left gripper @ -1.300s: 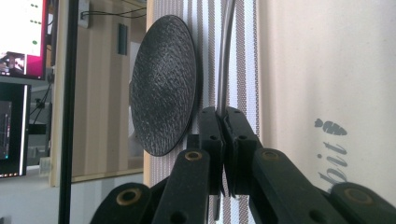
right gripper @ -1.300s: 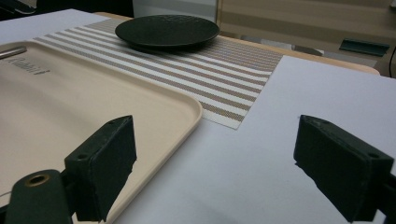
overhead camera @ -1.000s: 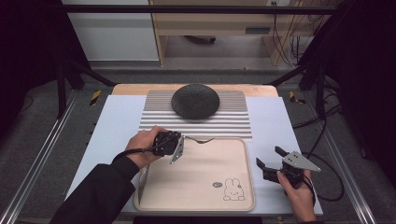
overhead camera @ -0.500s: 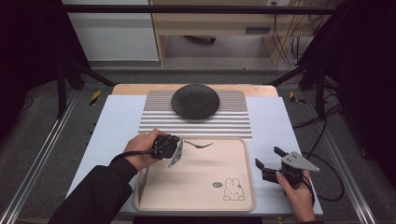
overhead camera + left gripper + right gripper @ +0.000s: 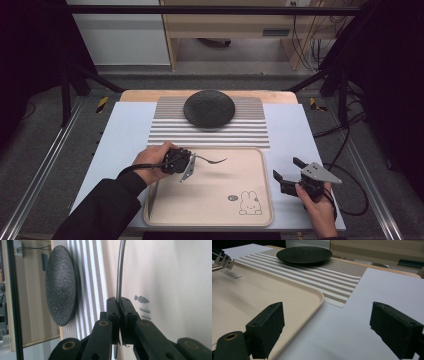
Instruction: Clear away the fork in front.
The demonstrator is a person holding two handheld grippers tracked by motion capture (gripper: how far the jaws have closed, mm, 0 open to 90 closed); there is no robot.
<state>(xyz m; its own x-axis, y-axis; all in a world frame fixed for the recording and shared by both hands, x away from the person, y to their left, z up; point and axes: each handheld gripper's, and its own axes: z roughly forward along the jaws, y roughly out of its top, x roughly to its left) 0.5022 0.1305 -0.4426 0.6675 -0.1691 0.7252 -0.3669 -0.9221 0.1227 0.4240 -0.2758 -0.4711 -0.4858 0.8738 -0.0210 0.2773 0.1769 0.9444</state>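
Tray (image 5: pixel 210 212), beige, with a rabbit print near its right front corner, on the worktop (image 5: pixel 125 130); nothing lies in it. Plate (image 5: pixel 209 107), dark, on the striped mat (image 5: pixel 165 131) behind the tray; nothing on it. Fork (image 5: pixel 212 160), metal, held above the tray's rear left part, handle clamped between the closed fingers of the left gripper (image 5: pixel 186 163), prongs pointing right. Right gripper (image 5: pixel 289 175), fingers spread wide, holding nothing, right of the tray.
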